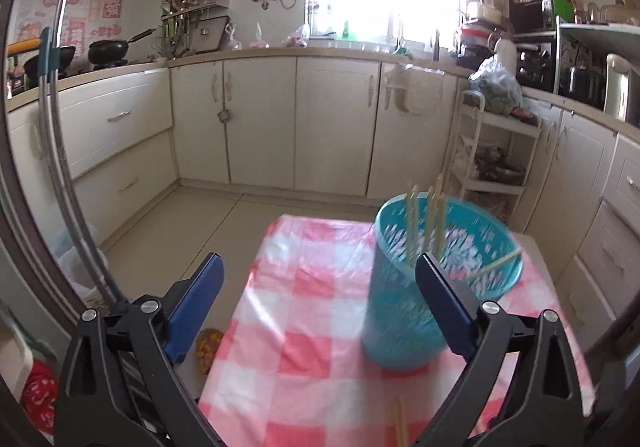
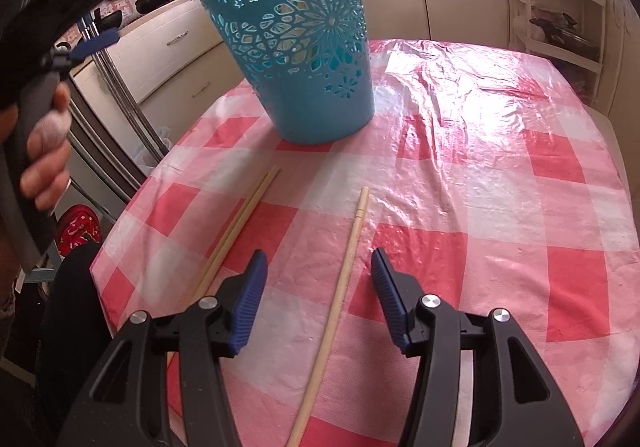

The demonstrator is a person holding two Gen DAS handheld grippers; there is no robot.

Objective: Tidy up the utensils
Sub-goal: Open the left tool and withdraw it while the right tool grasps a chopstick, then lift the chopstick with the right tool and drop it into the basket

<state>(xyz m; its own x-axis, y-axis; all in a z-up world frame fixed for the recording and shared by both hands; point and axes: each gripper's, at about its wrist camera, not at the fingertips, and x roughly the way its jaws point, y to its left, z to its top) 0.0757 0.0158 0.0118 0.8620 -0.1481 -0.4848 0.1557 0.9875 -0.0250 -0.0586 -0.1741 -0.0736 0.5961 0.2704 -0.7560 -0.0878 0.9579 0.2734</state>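
A teal cut-out basket (image 2: pixel 304 43) stands upright on the red-and-white checked tablecloth (image 2: pixel 480 207). In the left wrist view the basket (image 1: pixel 404 311) holds several wooden chopsticks (image 1: pixel 412 227). My left gripper (image 1: pixel 320 267) is open and empty above the table, its right finger in front of the basket. My right gripper (image 2: pixel 318 259) is open low over the cloth, with a single chopstick (image 2: pixel 344 279) lying between its fingers. A pair of chopsticks (image 2: pixel 236 227) lies to its left. The left gripper also shows at the upper left of the right wrist view (image 2: pixel 80 51).
Kitchen cabinets (image 1: pixel 260 123) run along the far wall, and a white shelf cart (image 1: pixel 492 155) stands at the right. The table's left edge (image 2: pixel 120 223) drops to the floor, where a red bag (image 2: pixel 78 227) and a metal pole (image 1: pixel 56 151) stand.
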